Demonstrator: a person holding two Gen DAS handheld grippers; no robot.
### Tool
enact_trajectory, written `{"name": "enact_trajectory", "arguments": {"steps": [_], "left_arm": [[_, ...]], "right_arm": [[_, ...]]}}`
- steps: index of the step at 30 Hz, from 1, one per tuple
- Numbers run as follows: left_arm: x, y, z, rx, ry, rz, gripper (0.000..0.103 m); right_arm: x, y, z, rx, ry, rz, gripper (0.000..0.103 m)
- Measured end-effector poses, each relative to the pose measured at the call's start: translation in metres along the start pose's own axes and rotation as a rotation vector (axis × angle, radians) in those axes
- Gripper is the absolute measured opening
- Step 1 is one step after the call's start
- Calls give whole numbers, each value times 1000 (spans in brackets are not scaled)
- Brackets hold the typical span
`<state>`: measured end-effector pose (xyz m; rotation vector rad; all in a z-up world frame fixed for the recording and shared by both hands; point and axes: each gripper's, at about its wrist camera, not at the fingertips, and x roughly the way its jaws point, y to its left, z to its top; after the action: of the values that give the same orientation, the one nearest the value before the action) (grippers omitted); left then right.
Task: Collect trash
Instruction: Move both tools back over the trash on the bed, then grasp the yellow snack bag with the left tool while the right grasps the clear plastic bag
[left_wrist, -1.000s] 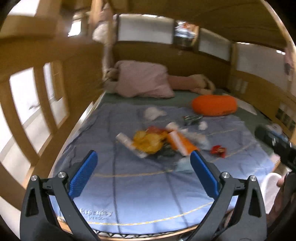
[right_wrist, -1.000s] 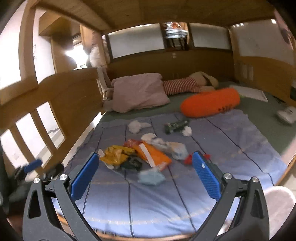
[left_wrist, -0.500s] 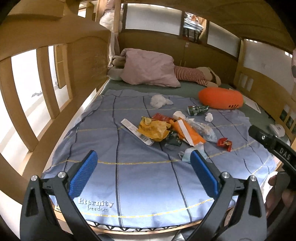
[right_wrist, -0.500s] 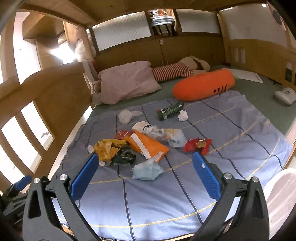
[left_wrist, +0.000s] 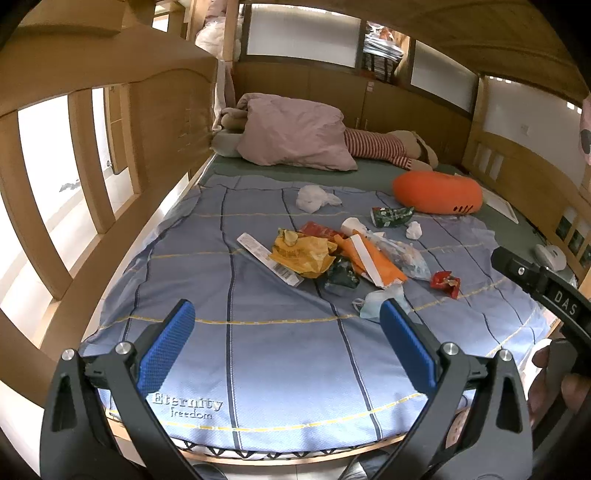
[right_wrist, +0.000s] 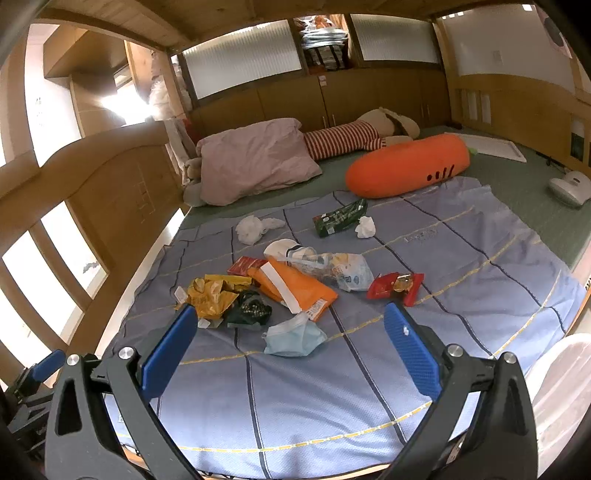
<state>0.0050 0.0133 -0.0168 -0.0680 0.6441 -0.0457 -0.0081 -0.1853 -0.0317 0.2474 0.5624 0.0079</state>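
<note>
A blue blanket (right_wrist: 461, 258) is covering the wooden bunk bed (left_wrist: 110, 155), and the trash is lying mid-blanket: a yellow wrapper (right_wrist: 212, 293), an orange packet (right_wrist: 295, 286), a face mask (right_wrist: 295, 338). We are holding the left tongs (left_wrist: 286, 338) and right tongs (right_wrist: 290, 341) wide and empty, short of it.

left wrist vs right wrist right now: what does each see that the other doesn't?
Only the left wrist view shows the long white barcode strip lying beside the yellow wrapper, the "Eternity freedom" print on the blanket's near edge, and the right gripper's black body at the frame's right.

Only the right wrist view shows the carrot pillow's green top and a white rounded object at lower right.

Both show the blue face mask, orange package, red wrapper, green packet, pink pillow, and open, empty jaws.
</note>
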Motion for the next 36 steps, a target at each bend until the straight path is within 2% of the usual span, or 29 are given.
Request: {"name": "enact_trajectory", "arguments": {"steps": [6, 11, 17, 23, 28, 29, 31, 33, 36], "left_arm": [[5, 0, -4, -3, -11, -9, 100], [27, -7, -6, 45, 27, 10, 100], [43, -23, -9, 67, 82, -44, 100], [68, -28, -7, 68, 139, -54, 100], [102, -21, 12, 66, 151, -28, 100], [108, -20, 17, 68, 150, -28, 100], [126, -19, 29, 56, 149, -43, 100], [143, -16, 38, 41, 156, -54, 100], [172, -14, 48, 50, 169, -48, 100]], "right_arm": [[5, 0, 0, -1, 8, -12, 99], [18, -8, 2, 30, 24, -22, 99], [32, -20, 3, 99, 62, -4, 99], [51, -31, 5, 159, 88, 0, 99], [99, -40, 16, 201, 170, 8, 99], [119, -46, 22, 264, 207, 47, 99], [141, -55, 29, 336, 225, 84, 99], [174, -64, 38, 402, 257, 90, 98], [222, -79, 36, 555, 329, 111, 91]]}}
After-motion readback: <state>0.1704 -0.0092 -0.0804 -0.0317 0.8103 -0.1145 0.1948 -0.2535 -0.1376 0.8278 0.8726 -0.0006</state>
